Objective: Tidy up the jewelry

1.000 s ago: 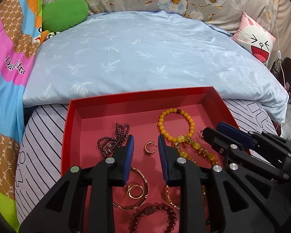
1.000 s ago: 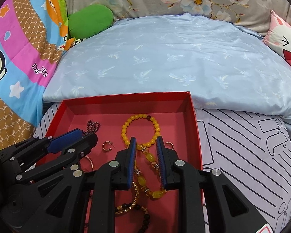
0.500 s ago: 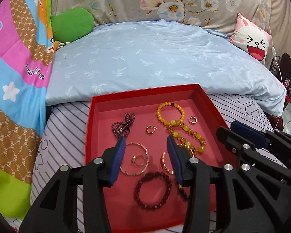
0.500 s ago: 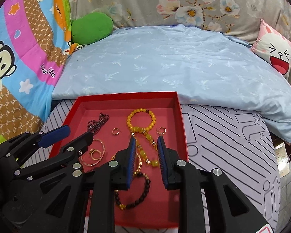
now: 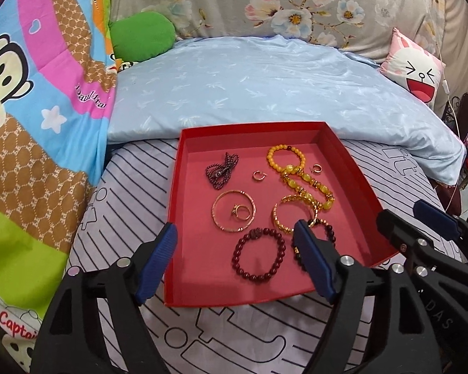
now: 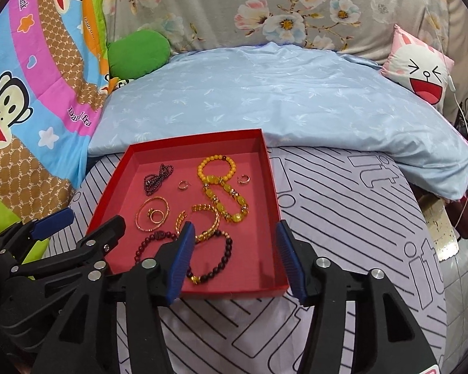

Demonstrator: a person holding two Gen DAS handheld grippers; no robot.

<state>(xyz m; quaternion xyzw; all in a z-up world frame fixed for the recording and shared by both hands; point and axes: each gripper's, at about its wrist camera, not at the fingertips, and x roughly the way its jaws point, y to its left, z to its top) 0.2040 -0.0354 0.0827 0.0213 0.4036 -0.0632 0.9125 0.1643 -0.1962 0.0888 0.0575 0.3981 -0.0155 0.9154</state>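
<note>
Jewelry all sits in the red tray point(image 5: 352, 168) on the striped sheet point(image 5: 134, 199). Your left gripper point(image 5: 235, 243) is spread wide, holding nothing, fingers straddling the tray's near-left part. Your right gripper point(image 6: 234, 249) is also released and empty, over the tray's near-right corner. Back row: dark bead strand point(image 5: 221, 171), small hoop point(image 5: 259, 175), yellow bracelet point(image 5: 285, 155), second hoop point(image 5: 317, 168). An amber chain point(image 5: 309, 188) touches the yellow bracelet. Mid row: thin bangle point(image 5: 234, 210) with a ring point(image 5: 241, 212) inside it; gold cuff point(image 5: 291, 215) beside it. Near row: maroon bracelet point(image 5: 259, 257), dark bracelet point(image 6: 215, 261) partly hidden behind your fingers. Blue quilt point(image 5: 265, 90) lies behind the tray.
</note>
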